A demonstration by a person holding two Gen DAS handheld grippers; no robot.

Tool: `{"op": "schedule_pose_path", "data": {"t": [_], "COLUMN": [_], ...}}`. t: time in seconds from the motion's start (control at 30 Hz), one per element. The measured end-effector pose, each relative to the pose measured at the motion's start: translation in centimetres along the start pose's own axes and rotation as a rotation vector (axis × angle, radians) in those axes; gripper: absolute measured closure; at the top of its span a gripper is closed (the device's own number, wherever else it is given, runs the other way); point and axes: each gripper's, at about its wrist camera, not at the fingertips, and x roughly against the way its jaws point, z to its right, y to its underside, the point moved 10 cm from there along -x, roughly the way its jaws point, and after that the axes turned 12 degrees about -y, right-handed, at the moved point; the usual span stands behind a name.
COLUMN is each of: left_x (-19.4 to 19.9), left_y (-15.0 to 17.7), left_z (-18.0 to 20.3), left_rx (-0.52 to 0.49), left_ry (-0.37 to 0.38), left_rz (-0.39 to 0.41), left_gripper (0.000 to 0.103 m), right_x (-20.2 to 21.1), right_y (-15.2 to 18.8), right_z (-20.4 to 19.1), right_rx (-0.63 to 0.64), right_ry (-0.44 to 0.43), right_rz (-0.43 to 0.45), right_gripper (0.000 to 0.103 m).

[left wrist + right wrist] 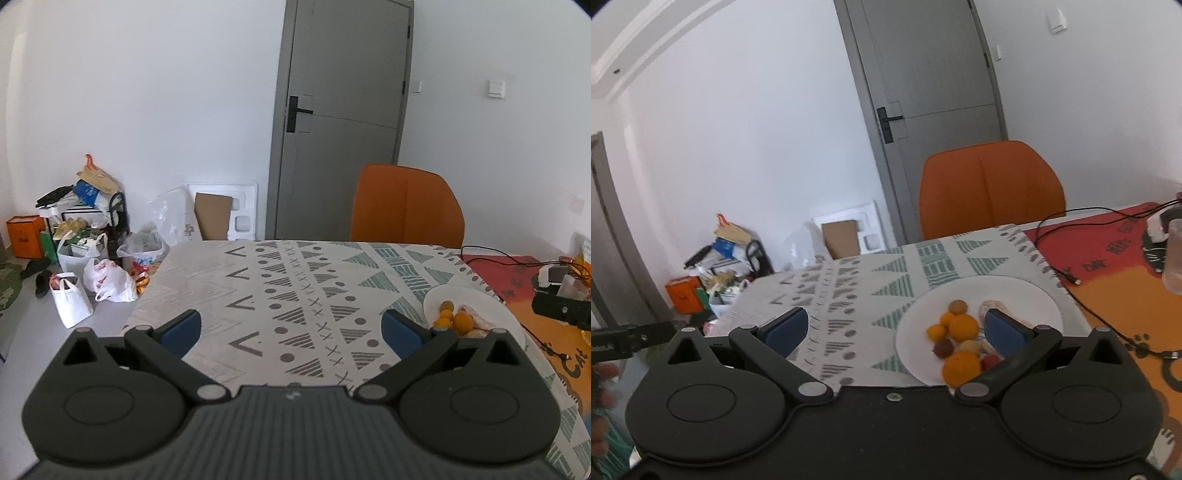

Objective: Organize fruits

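A white plate (1027, 295) on the patterned tablecloth holds several small fruits: oranges (963, 327), a brownish round fruit (957, 306) and dark red ones (943, 348). My right gripper (894, 328) is open and empty above the plate's near left side, its right finger over the fruits. In the left wrist view the plate (476, 306) with fruits (462, 322) lies at the right. My left gripper (291, 328) is open and empty over bare tablecloth, left of the plate.
An orange chair (991, 188) stands at the table's far side before a grey door (347, 110). A red-orange mat (1115, 266) with black cables and a clear cup (1174, 258) lies right of the plate. Bags and boxes (85, 258) clutter the floor left.
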Motion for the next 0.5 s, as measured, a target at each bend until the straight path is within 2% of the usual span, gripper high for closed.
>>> {"op": "schedule_pose_path", "data": {"t": [0.5], "left_x": [1.7], "left_y": [2.2], "left_z": [-1.1], "left_rx": [-0.016], "left_ry": [-0.018], "left_rz": [-0.018], "left_gripper": [0.0], "right_x": [1.9], "right_y": [4.0], "right_z": [-2.1], "right_rx": [0.033], "right_ry": [-0.044], "right_rz": [-0.111], "right_gripper": [0.0]}}
